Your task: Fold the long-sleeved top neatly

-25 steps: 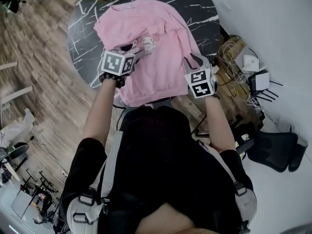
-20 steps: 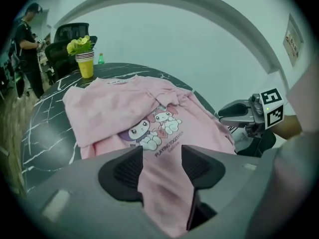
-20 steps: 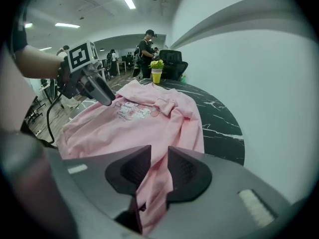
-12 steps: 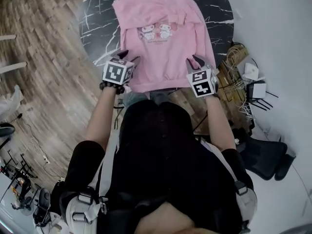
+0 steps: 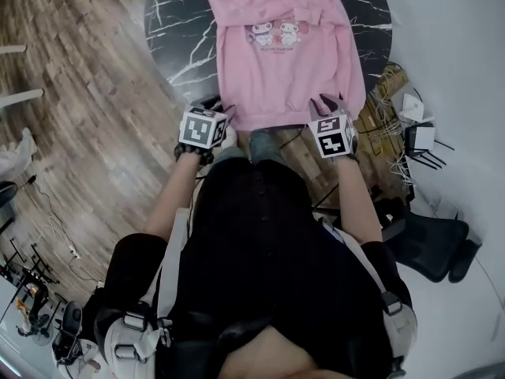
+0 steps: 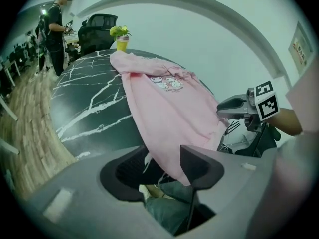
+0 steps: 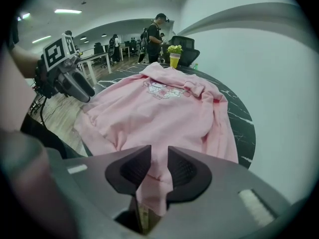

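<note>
Pink and spread face up, the long-sleeved top lies on a round table of black stone veined with white. Its collar is toward the far side and its hem hangs over the near edge, just in front of the person. A cartoon print of two figures shows on the chest, and one sleeve runs down the right side of the body. The left gripper is at the hem's left corner. Its jaws stand well apart and have just been closing, with the corner of pink cloth hanging between them but not pinched flat. Below that cloth, the person's jeans show through the gap. The right gripper is at the hem's right corner. Its jaws are drawn nearly together and clamp a fold of the pink cloth, which fills the narrow gap and hangs out beneath the pads. A yellow pot with a green plant stands at the table's far edge, just beside the collar. Wooden floor lies to the left of the table, and a tangle of cables lies to its right by the white wall. Beyond the table a bystander in dark clothing stands near a black office chair.
</note>
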Demonstrator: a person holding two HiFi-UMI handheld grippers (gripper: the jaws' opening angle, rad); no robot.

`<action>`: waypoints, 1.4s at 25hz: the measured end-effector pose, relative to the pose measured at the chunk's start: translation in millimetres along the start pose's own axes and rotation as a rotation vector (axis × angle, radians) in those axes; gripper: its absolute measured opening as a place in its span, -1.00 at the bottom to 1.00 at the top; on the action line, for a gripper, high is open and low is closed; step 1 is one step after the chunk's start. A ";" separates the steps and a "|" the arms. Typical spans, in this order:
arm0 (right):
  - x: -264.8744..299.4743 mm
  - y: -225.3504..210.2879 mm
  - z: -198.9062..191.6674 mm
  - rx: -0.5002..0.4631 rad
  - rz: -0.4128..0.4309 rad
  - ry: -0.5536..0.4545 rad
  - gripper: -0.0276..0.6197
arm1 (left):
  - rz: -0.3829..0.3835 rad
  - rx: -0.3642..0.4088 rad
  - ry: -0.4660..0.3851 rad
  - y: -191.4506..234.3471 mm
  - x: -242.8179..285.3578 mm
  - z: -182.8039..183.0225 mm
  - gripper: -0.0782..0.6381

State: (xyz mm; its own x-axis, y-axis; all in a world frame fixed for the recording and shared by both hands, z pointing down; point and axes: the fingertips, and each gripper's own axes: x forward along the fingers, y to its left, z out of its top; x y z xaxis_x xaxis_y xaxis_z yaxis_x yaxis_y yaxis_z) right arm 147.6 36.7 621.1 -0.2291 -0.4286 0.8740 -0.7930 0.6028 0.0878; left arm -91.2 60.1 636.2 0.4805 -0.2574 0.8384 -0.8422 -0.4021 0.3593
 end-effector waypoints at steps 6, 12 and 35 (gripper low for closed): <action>-4.4 23.8 -17.1 0.047 -0.035 0.023 -0.57 | -0.022 0.068 0.040 -0.1 9.9 -24.7 -0.37; -0.9 32.8 -35.5 0.119 -0.082 0.036 -0.57 | -0.103 0.039 0.054 -1.4 7.5 -33.4 -0.73; -46.3 -7.4 -62.1 0.304 -0.216 -0.104 -0.60 | 0.109 0.201 -0.062 18.9 -44.7 2.4 -0.41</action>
State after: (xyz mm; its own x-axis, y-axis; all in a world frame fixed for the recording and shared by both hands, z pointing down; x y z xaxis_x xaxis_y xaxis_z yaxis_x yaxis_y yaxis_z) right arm 199.1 93.8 609.6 -0.0825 -0.5994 0.7962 -0.9568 0.2712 0.1050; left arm -128.0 61.9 604.5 0.4091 -0.3596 0.8386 -0.8269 -0.5347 0.1741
